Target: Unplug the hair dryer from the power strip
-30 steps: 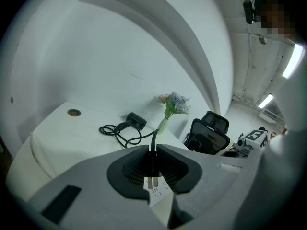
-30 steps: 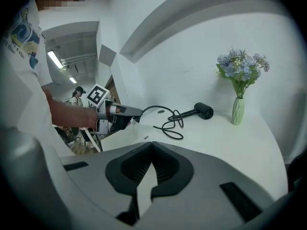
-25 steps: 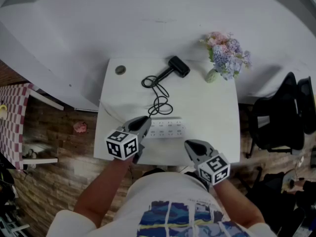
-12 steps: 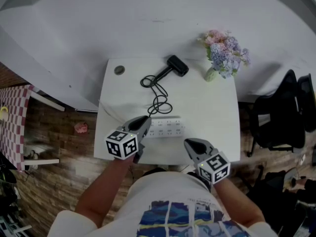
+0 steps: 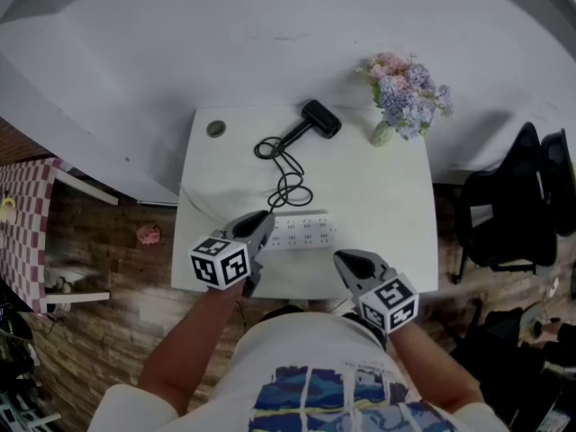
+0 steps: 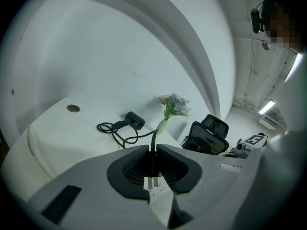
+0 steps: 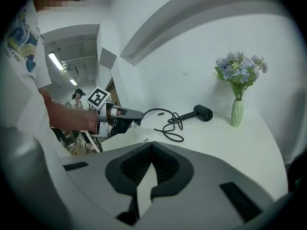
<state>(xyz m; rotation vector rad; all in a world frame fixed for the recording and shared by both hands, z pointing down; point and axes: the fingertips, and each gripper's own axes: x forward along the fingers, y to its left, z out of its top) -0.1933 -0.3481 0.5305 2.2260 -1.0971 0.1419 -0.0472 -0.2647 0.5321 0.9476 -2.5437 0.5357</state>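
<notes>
The left claw (image 6: pixel 152 150) pinches the black plug (image 6: pixel 151 163), whose two prongs (image 6: pixel 150 182) show bare below the pads, at the left end of the strip (image 5: pixel 304 233). From the plug the cord (image 5: pixel 288 183) loops back to the dryer (image 5: pixel 321 120), which lies near the table's (image 5: pixel 387 196) far edge. The right claw (image 7: pixel 152 145) is pressed together and empty, over the near edge just right of the strip. Bare tabletop lies open to the right, up to the vase (image 5: pixel 382 134) at the far right corner.
</notes>
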